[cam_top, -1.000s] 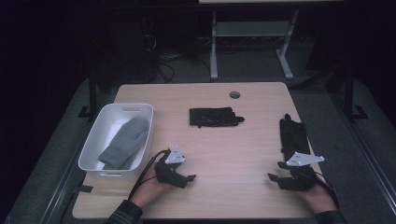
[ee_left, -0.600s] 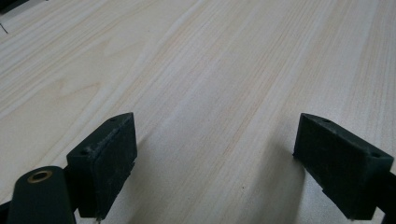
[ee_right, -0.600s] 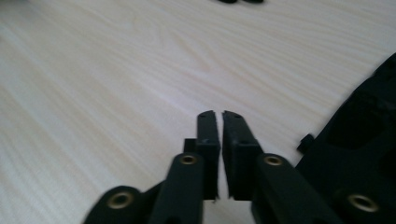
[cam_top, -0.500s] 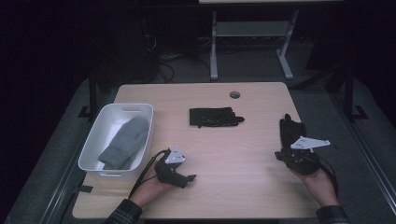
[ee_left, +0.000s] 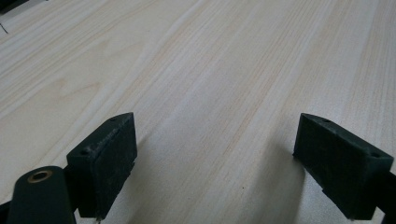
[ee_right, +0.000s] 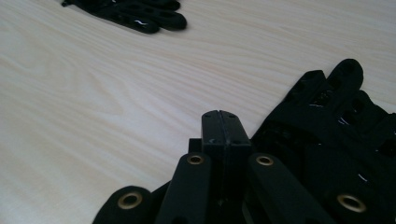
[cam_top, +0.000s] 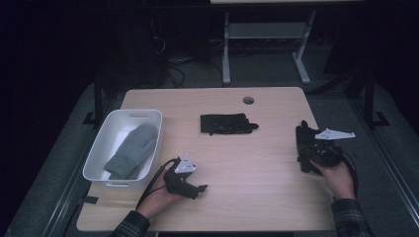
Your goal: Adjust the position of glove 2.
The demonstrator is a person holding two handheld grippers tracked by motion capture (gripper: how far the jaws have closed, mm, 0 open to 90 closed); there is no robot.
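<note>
Two grippers low on the table, a black glove at each end of the reach.

Near the front edge, left of the middle, the left gripper [cam_top: 197, 188] rests on the table [cam_top: 257, 163] with its jaws standing wide apart over bare wood. At the right edge, the right gripper [ee_right: 221, 122] has its jaws pressed flat together with nothing between them, having just closed; its tips sit just beside a black glove [ee_right: 341, 121] that lies along that edge, fingers pointing away from the person, and the person's right hand [cam_top: 338, 177] holds the tool over the glove's near end. At the left edge stands a white bin [cam_top: 101, 148] with a grey mitten [cam_top: 131, 150] inside. Farther back, near the middle, lies a second black glove [cam_top: 227, 123]. Beyond it, close to the far edge, is a round hole [cam_top: 248, 100].
</note>
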